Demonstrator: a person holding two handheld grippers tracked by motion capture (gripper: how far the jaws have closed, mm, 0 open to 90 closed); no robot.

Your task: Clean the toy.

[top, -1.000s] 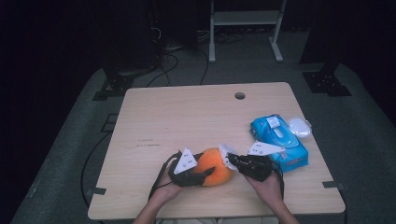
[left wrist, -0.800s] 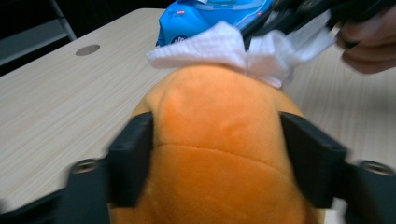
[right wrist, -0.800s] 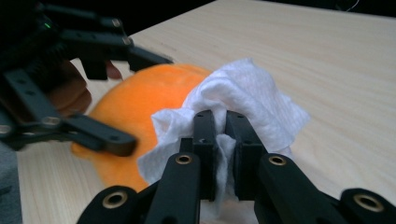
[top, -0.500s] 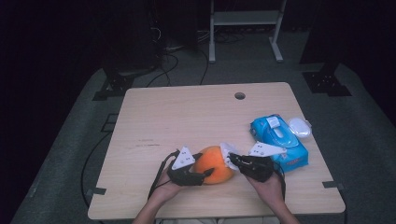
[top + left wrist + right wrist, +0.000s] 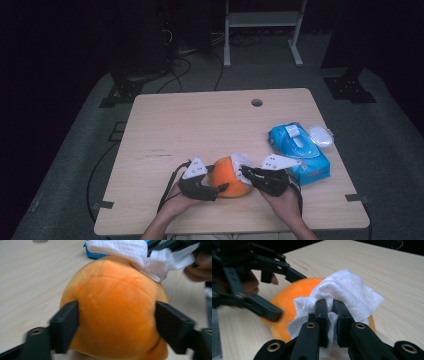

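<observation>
— Lying near the table's (image 5: 165, 130) front edge, the orange plush (image 5: 227, 176): long axis?
— Unclear; it's round.
— Claws?
— Left gripper (image 5: 116, 322) just opening, straddling it; right gripper (image 5: 330, 315) clenched on a wipe (image 5: 348, 293) atop it.
— Writing?
— Pack (image 5: 300, 150) label unreadable.

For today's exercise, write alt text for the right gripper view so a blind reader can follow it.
The right gripper pinches a white wipe against an orange plush toy on a wooden table. The left gripper straddles the toy from the far side.
</observation>
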